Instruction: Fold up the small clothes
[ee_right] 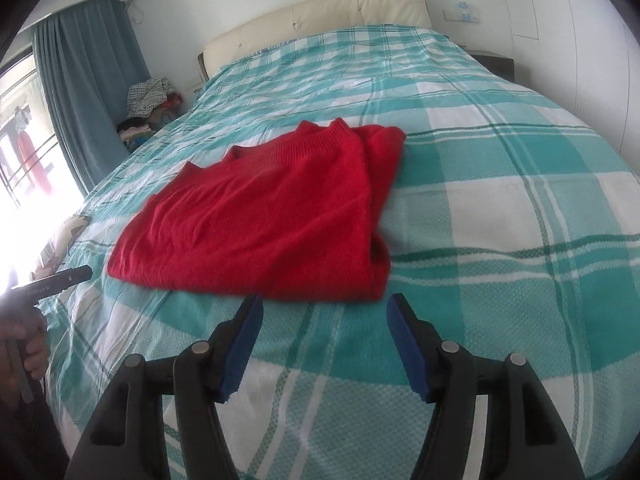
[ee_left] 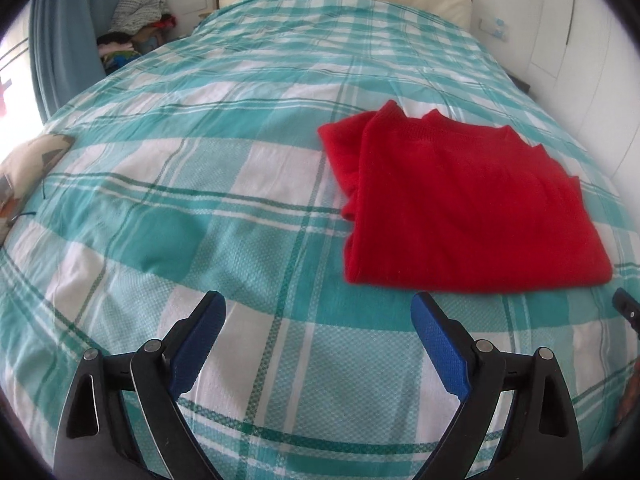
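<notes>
A red knit sweater [ee_left: 460, 204] lies folded flat on the teal-and-white plaid bed cover [ee_left: 200, 200], its sleeves tucked in and its neckline toward the headboard. My left gripper [ee_left: 318, 304] is open and empty, hovering above the cover just in front and to the left of the sweater's hem. In the right wrist view the sweater [ee_right: 272, 216] lies ahead and left. My right gripper [ee_right: 325, 306] is open and empty, close to the sweater's near right corner without touching it.
A cream headboard [ee_right: 320, 12] stands at the far end. A pile of clothes [ee_left: 136, 20] sits beside the bed by the blue curtain [ee_right: 80, 92]. A patterned cushion [ee_left: 32, 164] lies at the bed's left edge. White wardrobe doors [ee_right: 580, 40] stand at the right.
</notes>
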A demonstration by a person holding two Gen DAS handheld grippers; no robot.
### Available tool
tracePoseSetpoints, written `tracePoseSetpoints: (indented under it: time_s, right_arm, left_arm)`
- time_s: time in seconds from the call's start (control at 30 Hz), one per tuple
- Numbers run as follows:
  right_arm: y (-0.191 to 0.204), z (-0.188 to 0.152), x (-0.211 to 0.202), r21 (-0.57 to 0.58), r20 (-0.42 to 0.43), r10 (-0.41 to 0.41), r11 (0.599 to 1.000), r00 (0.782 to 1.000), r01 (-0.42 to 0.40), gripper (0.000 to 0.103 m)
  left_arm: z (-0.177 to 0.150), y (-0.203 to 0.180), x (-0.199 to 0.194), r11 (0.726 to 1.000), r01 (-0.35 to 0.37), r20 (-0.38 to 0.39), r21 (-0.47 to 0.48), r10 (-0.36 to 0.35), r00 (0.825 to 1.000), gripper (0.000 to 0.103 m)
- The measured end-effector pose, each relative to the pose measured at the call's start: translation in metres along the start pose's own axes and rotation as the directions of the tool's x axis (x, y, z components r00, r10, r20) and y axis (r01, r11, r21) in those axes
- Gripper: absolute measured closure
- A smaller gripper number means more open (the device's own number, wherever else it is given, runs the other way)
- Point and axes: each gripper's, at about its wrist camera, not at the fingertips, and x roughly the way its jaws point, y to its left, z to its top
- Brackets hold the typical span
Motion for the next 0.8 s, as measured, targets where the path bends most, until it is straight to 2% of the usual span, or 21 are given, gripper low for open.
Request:
tracePoseSetpoints:
  time_s: [0.33, 0.43, 0.5, 0.6, 0.67, 0.73, 0.8]
  right_arm:
    - [0.015, -0.002, 0.012, -0.045, -0.033, -0.036, 0.998, 0.999, 0.034, 0.039]
    - [0.016, 0.009, 0.021, -0.049, -0.039, -0.031, 0.998, 0.999, 0.029, 0.039]
    - [0.009, 0.028, 0.028, -0.039, -0.037, -0.027, 0.999, 0.999, 0.026, 0.039]
    - [-0.017, 0.069, 0.039, 0.052, -0.027, -0.019, 0.998, 0.999, 0.021, 0.039]
    - [-0.041, 0.092, 0.055, 0.158, -0.056, 0.034, 0.987, 0.998, -0.025, 0.038]
    - [-0.057, 0.106, 0.073, 0.235, -0.092, 0.078, 0.971, 0.993, -0.055, 0.038]
    - [-0.06, 0.112, 0.092, 0.252, -0.131, 0.094, 0.966, 0.987, -0.058, 0.038]
  left_arm:
    - [-0.008, 0.002, 0.018, 0.999, -0.04, -0.002, 0.021, 0.04, 0.999, 0.008]
    - [-0.008, 0.001, 0.021, 0.999, -0.039, 0.005, 0.037, 0.039, 0.999, 0.008]
    - [-0.007, 0.003, 0.022, 0.999, -0.029, 0.0, 0.033, 0.029, 1.0, 0.008]
    - [-0.006, 0.009, 0.023, 1.0, -0.009, -0.007, 0.011, 0.009, 1.0, 0.008]
    - [-0.004, 0.013, 0.024, 1.0, -0.002, -0.009, 0.001, 0.002, 1.0, 0.008]
    - [-0.003, 0.014, 0.025, 1.0, 0.004, -0.014, -0.007, -0.004, 1.0, 0.008]
    - [-0.002, 0.016, 0.026, 1.0, 0.012, -0.019, -0.014, -0.012, 1.0, 0.008]
